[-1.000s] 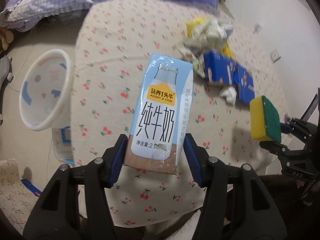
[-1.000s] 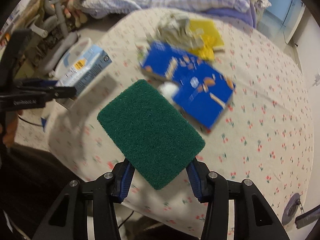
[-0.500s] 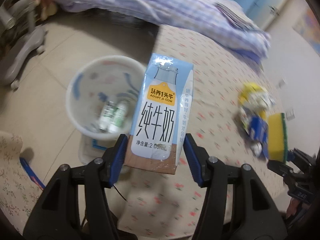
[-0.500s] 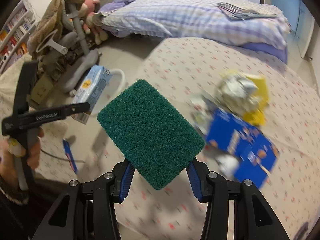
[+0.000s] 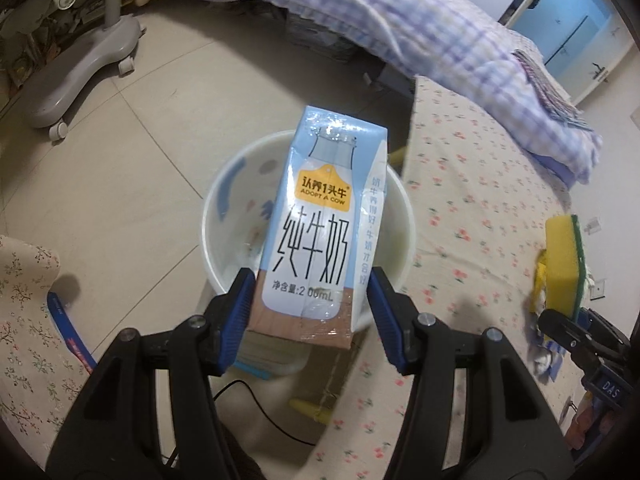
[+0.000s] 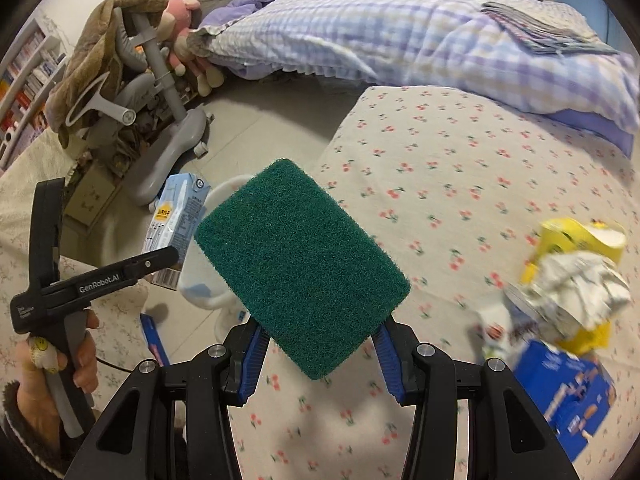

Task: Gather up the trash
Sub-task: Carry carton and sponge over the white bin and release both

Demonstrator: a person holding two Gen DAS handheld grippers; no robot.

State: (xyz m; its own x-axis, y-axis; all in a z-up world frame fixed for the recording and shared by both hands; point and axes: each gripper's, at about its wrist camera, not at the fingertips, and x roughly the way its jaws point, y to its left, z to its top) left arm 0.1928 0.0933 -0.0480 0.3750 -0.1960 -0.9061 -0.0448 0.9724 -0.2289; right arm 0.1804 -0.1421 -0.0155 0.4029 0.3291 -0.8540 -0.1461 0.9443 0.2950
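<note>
Blue pads of the left gripper [image 5: 310,312] clamp a milk carton [image 5: 320,224] above the white bin [image 5: 308,216]; the right gripper [image 6: 318,354] grips a green-faced sponge [image 6: 300,272] over the floral table [image 6: 460,168].

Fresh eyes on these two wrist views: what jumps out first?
The blue milk carton fills the middle of the left wrist view, clamped in the left claw right over the white bin on the floor. In the right wrist view, the green scouring sponge dominates, gripped by the right claw above the cherry-print tablecloth, with crumpled wrappers at the right.
</note>
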